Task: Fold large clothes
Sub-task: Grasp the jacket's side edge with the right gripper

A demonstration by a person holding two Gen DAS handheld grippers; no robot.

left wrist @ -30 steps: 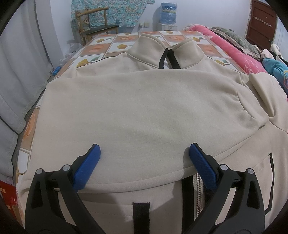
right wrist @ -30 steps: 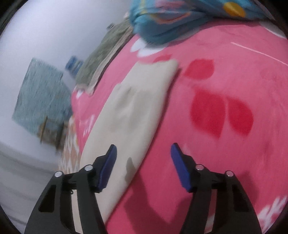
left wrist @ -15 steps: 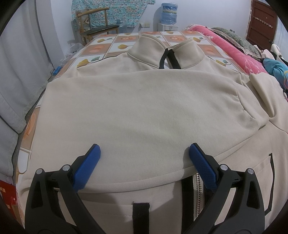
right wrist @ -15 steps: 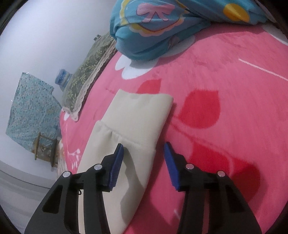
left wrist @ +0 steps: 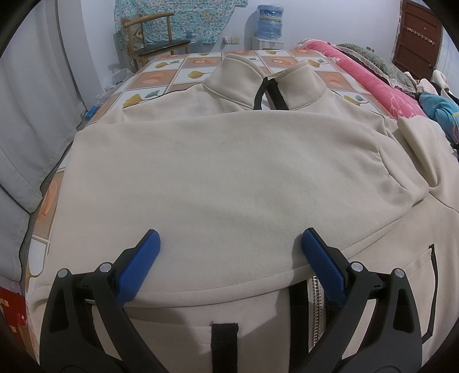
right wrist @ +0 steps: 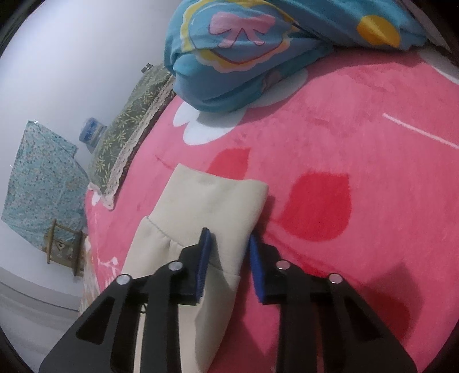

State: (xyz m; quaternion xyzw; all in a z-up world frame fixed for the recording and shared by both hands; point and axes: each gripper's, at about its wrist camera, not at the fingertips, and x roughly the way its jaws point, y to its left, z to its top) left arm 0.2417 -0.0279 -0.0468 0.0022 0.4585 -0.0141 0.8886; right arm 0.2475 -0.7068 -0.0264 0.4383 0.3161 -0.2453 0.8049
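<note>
Jaws of the right gripper (right wrist: 229, 249) are closing around the sleeve cuff (right wrist: 212, 203) on the pink blanket (right wrist: 358, 178), while the left gripper (left wrist: 231, 244) hangs wide apart over the beige jacket (left wrist: 223, 172).

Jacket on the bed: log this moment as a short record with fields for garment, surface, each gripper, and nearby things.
garment: beige jacket, spread flat, one sleeve already folded across the body, collar at the far end
other sleeve: cuff lies out on the pink blanket
surface: bed with a checked sheet
left gripper: open, over the folded sleeve, holding nothing
right gripper: jaws closing, sleeve edge just below the cuff between them
nearby: blue quilt, wooden chair, water bottle
</note>
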